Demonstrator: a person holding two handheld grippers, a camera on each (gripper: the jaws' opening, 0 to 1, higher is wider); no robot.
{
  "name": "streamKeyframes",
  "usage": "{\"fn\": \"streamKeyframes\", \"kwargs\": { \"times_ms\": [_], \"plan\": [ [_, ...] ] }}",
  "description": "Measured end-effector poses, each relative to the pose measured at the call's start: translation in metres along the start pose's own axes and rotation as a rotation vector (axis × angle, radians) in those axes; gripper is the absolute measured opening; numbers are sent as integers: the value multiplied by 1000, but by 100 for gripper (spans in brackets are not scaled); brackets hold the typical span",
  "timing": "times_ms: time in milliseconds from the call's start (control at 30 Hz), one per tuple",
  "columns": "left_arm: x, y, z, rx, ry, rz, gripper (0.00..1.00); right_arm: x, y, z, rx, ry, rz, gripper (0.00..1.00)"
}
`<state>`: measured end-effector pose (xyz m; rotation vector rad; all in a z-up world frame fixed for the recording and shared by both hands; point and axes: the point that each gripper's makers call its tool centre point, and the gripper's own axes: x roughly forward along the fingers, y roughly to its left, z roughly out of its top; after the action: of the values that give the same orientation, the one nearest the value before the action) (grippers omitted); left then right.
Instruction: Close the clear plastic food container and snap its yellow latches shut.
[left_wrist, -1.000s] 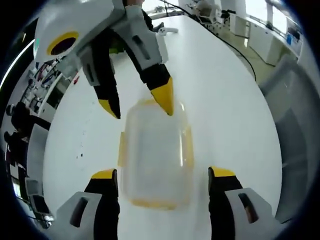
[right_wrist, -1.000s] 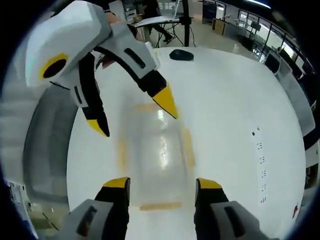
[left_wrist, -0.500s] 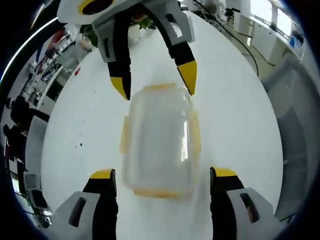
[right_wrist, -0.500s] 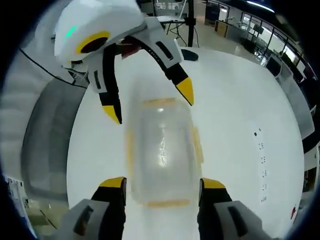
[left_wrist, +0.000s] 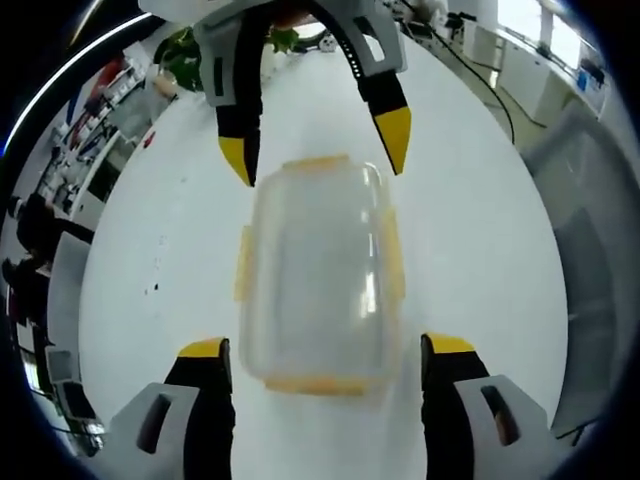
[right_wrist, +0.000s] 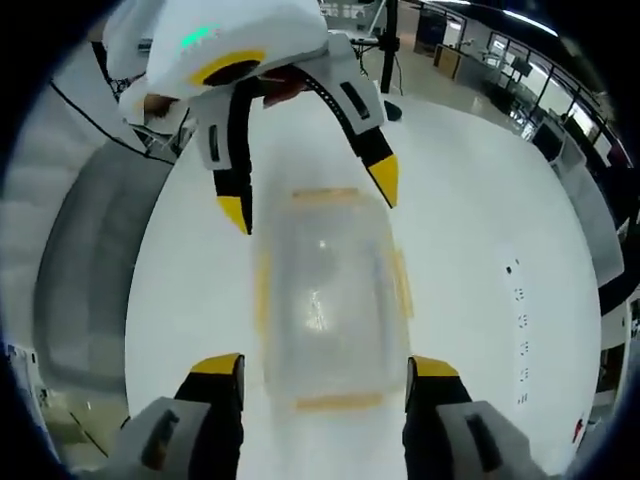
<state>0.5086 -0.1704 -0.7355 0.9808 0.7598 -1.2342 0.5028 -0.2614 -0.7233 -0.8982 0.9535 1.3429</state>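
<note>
The clear rectangular plastic food container (left_wrist: 318, 275) with yellow latches (left_wrist: 243, 265) sits on the white round bench (left_wrist: 470, 230), its lid lying on top and the latch flaps looking splayed outward, so by my reading not yet snapped. In the left gripper view its long axis runs from 6 o'clock to 12 o'clock, straight along the line of the jaws; the left gripper (left_wrist: 325, 352) stands with its jaws spread wide, one tip at each near corner, holding nothing. The right gripper (left_wrist: 315, 145) comes in from 12 o'clock at the far short end, its jaws likewise apart and empty, straddling that end's latch. The right gripper view shows the mirror case: the container (right_wrist: 327, 290) between the right gripper (right_wrist: 326, 368) at 6 o'clock and the left gripper (right_wrist: 312, 197) at 12 o'clock. Both grippers seem about equally near, one per short end. Bare bench lies at 3 and 9 o'clock of the container, giving room to reach the side latches; the bench edge is well apart.
</note>
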Motion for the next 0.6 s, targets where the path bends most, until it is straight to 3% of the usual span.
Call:
{"fn": "streamKeyframes", "kwargs": {
  "times_ms": [233,600],
  "plan": [
    [4,2,-2,5,11,-6,76,2,-6,-2,-43,-1,-64,67],
    [16,3,-6,20,41,-2,77,14,-5,-8,-38,7,-77,70]
  ]
}}
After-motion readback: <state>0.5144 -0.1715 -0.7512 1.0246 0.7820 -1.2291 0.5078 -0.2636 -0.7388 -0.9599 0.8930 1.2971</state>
